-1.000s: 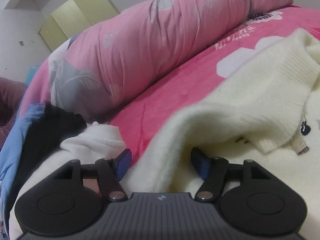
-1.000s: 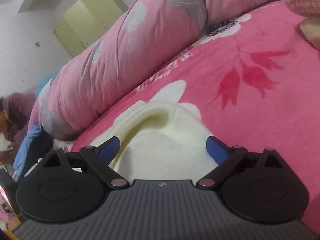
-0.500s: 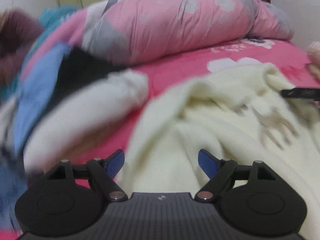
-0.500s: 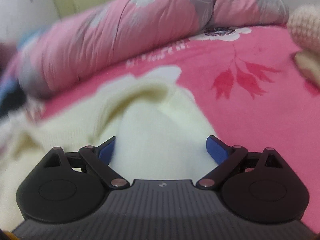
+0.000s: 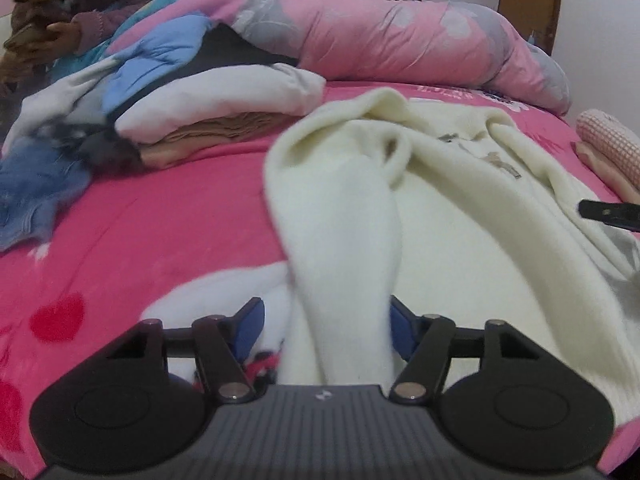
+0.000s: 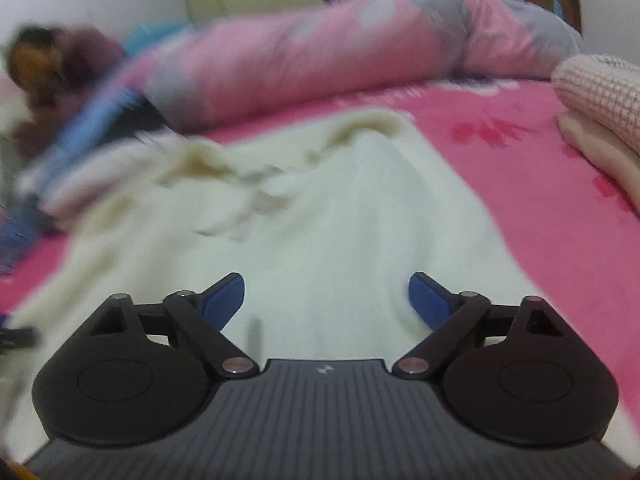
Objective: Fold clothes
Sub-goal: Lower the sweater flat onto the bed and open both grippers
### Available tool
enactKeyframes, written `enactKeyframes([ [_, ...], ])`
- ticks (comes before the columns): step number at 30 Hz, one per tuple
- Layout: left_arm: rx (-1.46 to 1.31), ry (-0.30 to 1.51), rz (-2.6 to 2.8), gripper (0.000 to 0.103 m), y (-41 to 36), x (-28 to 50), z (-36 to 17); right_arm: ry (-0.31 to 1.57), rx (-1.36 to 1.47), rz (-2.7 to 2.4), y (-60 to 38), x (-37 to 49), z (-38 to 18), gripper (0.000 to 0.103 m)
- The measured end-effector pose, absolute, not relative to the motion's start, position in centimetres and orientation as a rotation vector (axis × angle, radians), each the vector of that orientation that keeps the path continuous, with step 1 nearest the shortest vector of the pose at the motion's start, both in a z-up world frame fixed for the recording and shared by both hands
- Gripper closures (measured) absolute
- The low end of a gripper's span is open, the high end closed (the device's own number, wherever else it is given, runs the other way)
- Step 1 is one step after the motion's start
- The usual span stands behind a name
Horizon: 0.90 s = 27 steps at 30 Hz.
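1. Pink flowered bedding covers the bed [image 5: 168,216] in the left wrist view, with a rolled pink quilt [image 5: 400,44] along the far side and a heap of mixed clothes [image 5: 180,108] at far left. A seated person [image 5: 80,8] shows in the far left corner.
2. Same view: the cream sweater [image 5: 460,216] lies rumpled across the middle and right of the bed. One sleeve runs near, straight into the left gripper [image 5: 324,326]. Its blue fingers [image 5: 249,326] stand a little apart with the thick sleeve filling most of the gap; whether they pinch it I cannot tell. Holding there would let the sleeve be drawn out or laid across the body.
3. Same view: a dark bar at the right edge is probably part of the other tool.
4. Right wrist view, blurred: the sweater spreads from near to far, its far edge bunched. The right gripper [image 6: 326,300] hangs over the near cloth with fingers spread wide, gripping nothing, likely placed to take an edge.
5. Same view: a folded pink knit [image 6: 600,92] rests on the far right, apart from the sweater, perhaps a finished pile.
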<state>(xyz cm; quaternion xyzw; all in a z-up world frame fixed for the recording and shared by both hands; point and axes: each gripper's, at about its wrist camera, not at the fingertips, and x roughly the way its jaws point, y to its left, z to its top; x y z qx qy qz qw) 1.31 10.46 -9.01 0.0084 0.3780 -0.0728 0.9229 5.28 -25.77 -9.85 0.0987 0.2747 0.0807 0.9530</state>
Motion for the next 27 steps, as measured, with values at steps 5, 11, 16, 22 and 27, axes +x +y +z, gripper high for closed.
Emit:
enactKeyframes([
  [5, 0.012, 0.755, -0.148, 0.069, 9.6, 1.2, -9.0, 0.560, 0.215, 0.183, -25.3, 4.5, -12.5, 0.027],
  [11, -0.052, 0.592, -0.017, 0.088, 12.4, 0.8, -4.5, 0.550, 0.190, 0.175, -24.9, 4.3, -12.5, 0.027],
  [16, -0.016, 0.424, 0.113, 0.088, 16.4, 3.4, 0.5, 0.541, 0.169, 0.169, -24.6, 4.2, -12.5, 0.027],
  [22, 0.078, 0.372, 0.214, 0.087, 18.3, 9.0, 1.7, 0.534, 0.153, 0.158, -24.3, 4.1, -12.5, 0.028],
  [27, 0.199, 0.571, 0.254, 0.047, 17.8, 13.4, -3.7, 0.535, 0.145, 0.154, -24.2, 4.2, -12.6, 0.027],
])
